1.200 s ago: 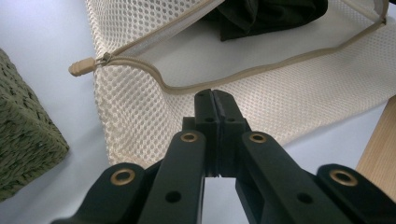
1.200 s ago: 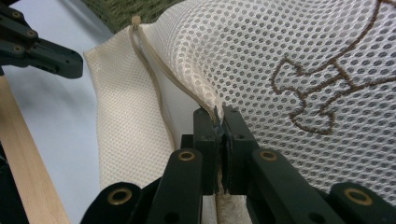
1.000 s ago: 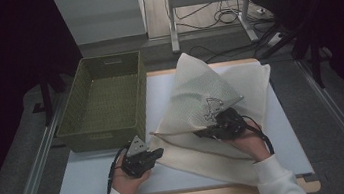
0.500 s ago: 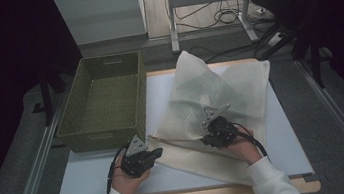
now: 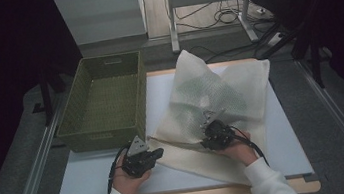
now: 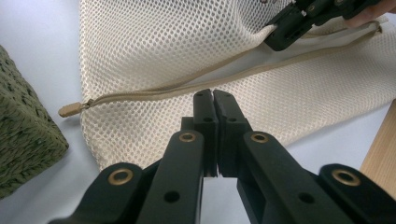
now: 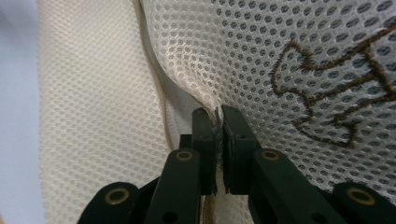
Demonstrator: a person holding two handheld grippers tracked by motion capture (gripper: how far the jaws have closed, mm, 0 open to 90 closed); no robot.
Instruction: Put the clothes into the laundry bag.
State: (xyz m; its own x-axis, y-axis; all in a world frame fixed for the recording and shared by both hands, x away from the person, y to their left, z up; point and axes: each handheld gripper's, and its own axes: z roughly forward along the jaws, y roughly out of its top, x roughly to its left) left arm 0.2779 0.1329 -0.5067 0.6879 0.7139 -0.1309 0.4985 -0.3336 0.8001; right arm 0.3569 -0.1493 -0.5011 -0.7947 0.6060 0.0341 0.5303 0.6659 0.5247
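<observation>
Right gripper [image 7: 218, 122]: the two black jaws stand pressed together on a fold of the cream mesh laundry bag [image 5: 221, 100], a thin edge of fabric pinched between the pads just beside the open zip. In the left gripper view the same gripper [image 6: 285, 33] grips the upper lip of the opening and lifts it slightly off the lower layer. In the high view the right gripper [image 5: 213, 131] rests on the near part of the bag, the hand behind it low over the fabric, the white sleeve entering from the bottom edge and the cable looping back toward the wrist.

Left gripper [image 6: 213, 100]: the jaws are closed against each other with nothing between them; their tips point at the bag's beige zip [image 6: 154, 91], close to it, though contact cannot be confirmed. In the high view the left gripper [image 5: 155, 154] lies low over the white table top [image 5: 89, 173] at the bag's near left corner, held level, the forearm entering from below.

The bag lies spread across the middle and right of the table, its far corner raised in a peak. A brown embroidered motif [image 7: 336, 88] marks the mesh. The olive-green woven basket [image 5: 102, 101] stands just to the left of the bag.
</observation>
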